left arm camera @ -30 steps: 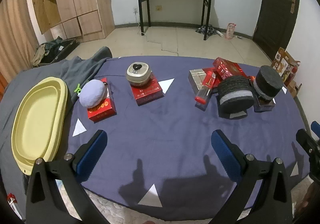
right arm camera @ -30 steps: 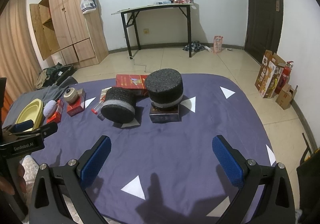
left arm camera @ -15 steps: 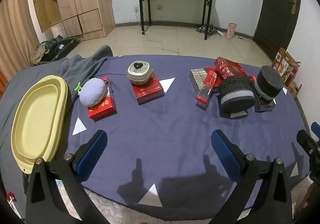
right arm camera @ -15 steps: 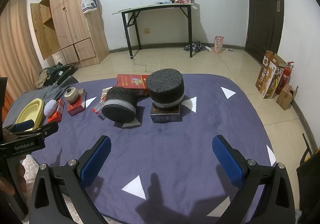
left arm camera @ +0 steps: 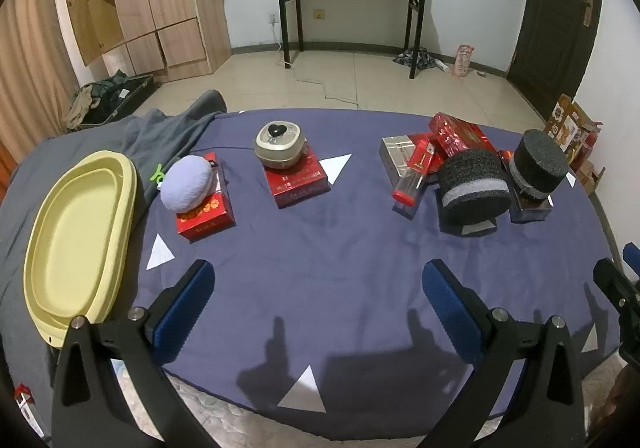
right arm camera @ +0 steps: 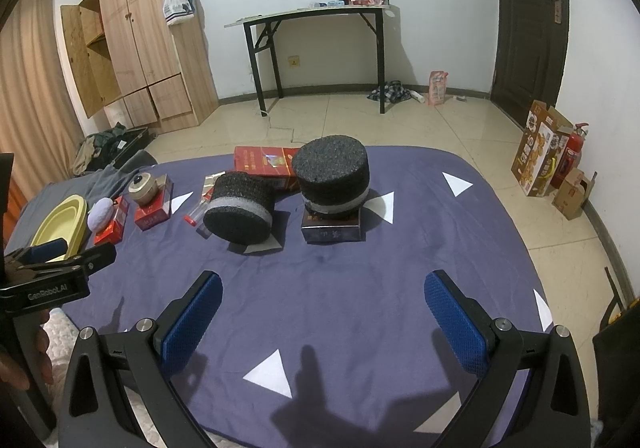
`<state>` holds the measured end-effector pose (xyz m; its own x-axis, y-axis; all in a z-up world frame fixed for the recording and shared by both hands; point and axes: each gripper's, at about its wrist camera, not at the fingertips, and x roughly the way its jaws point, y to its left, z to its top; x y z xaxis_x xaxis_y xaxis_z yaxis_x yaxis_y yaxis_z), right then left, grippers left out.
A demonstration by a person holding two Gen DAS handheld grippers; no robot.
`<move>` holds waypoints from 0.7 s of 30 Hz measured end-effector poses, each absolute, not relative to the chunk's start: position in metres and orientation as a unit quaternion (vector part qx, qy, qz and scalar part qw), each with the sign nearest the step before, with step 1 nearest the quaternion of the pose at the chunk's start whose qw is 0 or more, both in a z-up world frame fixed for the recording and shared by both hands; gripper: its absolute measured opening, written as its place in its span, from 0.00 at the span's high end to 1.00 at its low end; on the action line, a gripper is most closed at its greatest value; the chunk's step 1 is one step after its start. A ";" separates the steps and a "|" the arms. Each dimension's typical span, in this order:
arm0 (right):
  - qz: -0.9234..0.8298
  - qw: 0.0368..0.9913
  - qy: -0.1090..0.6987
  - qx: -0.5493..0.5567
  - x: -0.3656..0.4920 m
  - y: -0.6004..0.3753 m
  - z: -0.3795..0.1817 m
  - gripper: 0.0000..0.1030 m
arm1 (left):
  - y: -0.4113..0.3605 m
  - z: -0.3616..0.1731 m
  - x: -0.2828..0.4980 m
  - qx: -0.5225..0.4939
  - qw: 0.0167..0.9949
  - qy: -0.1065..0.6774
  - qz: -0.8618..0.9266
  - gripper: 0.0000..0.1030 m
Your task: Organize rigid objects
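Both the left claw and right claw hang spread and empty over the counter, likely surveying; foam cylinders and red boxes sit toward twelve o'clock.

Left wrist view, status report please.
Left hand-held gripper open, empty. Right hand-held gripper open, empty. Yellow tray bare; foam cylinders untouched. Nothing in the way.

On the purple cloth, a beige lidded jar stands upright on a red box. Left of it, a lilac ball rests on another red box. Right of it, two black foam cylinders stand beside red packs.
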<state>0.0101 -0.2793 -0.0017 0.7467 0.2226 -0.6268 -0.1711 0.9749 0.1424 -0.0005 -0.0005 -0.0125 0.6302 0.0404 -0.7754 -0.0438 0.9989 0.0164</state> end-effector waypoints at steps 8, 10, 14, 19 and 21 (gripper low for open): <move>0.106 0.932 0.345 0.041 0.014 -0.280 -0.004 0.00 | -0.001 -0.013 0.000 -0.001 0.903 0.430 0.024 0.00; 0.106 0.931 0.346 0.042 0.013 -0.280 -0.004 0.00 | -0.001 -0.012 0.000 -0.002 0.903 0.428 0.024 0.00; 0.106 0.931 0.346 0.044 0.014 -0.281 -0.004 0.00 | -0.001 -0.014 0.001 -0.001 0.903 0.429 0.025 0.00; 0.106 0.931 0.347 0.046 0.013 -0.282 -0.005 0.00 | -0.001 -0.013 0.000 -0.002 0.904 0.427 0.025 0.00; 0.106 0.931 0.348 0.046 0.013 -0.282 -0.004 0.00 | -0.001 -0.014 0.001 -0.001 0.903 0.430 0.026 0.00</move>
<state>0.0129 -0.2820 -0.0045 0.7361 0.2288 -0.6371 -0.1646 0.9734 0.1595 0.0006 -0.0010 -0.0137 0.6296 0.0451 -0.7756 -0.0470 0.9987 0.0199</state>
